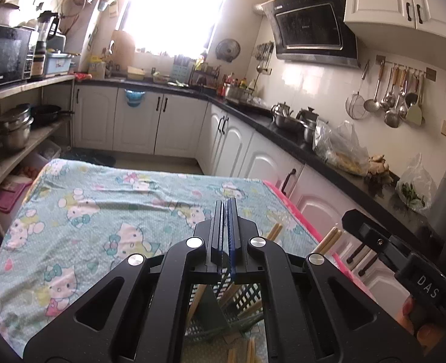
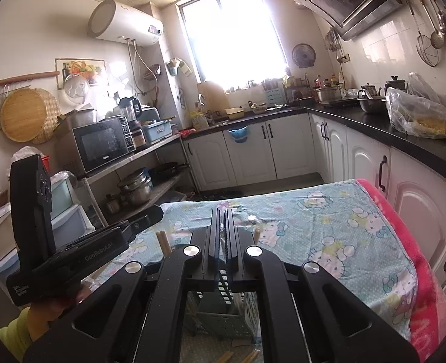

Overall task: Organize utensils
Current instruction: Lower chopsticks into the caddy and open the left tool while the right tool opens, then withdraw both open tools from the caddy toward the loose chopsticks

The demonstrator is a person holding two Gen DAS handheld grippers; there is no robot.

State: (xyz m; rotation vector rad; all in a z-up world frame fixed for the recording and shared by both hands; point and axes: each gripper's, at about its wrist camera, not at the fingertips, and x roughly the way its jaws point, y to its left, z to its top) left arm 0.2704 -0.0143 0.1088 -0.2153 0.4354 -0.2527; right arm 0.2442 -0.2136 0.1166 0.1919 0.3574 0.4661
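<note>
Pale wooden chopsticks [image 1: 331,240] stand in a grey-green lattice plastic basket [image 2: 223,317] on the table's mint cartoon-cat cloth [image 1: 102,211], just under both clenched, empty tools. The black left gripper [image 1: 225,208] reads "GenRobot.AI" (seen from the right camera), the black right gripper [image 2: 221,216] "DAS". White cabinets [image 1: 174,127] and a black countertop [image 2: 404,133] surround the table.

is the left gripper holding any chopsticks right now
No, the left gripper is shut with nothing between its fingers; the chopsticks stand behind it.
</note>
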